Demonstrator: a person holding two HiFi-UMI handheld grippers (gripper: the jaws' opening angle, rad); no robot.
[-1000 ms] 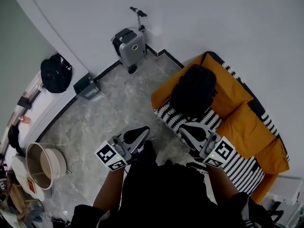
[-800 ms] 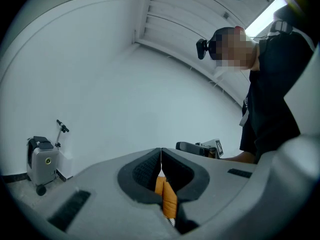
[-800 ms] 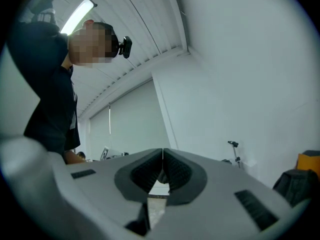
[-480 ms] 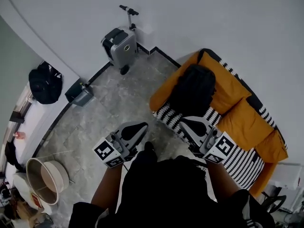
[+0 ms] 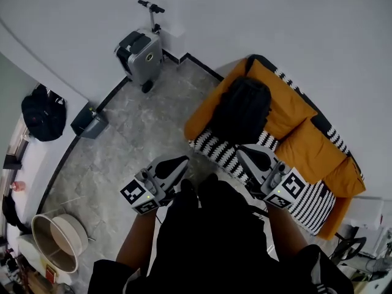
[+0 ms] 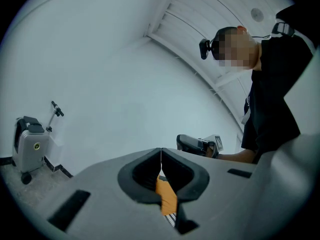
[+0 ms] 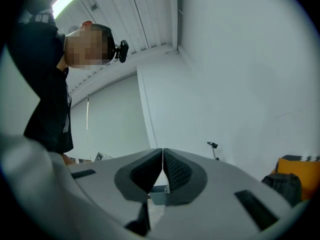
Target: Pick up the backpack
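While holding left claw (image 5: 182,162) and right claw (image 5: 244,152) pressed shut on nothing, faces black backpack (image 5: 242,108) ahead on orange sofa (image 5: 293,124). Stands propped against the back cushion, long axis running away toward white wall (image 5: 275,17). Lies nearer right claw, apart from both. Rests on striped seat cover (image 5: 223,152); grey marble floor (image 5: 135,133), silver suitcase (image 5: 139,52) off left.

A home, shown by sofa (image 5: 306,146), suitcase (image 5: 139,57) and marble floor (image 5: 138,130).
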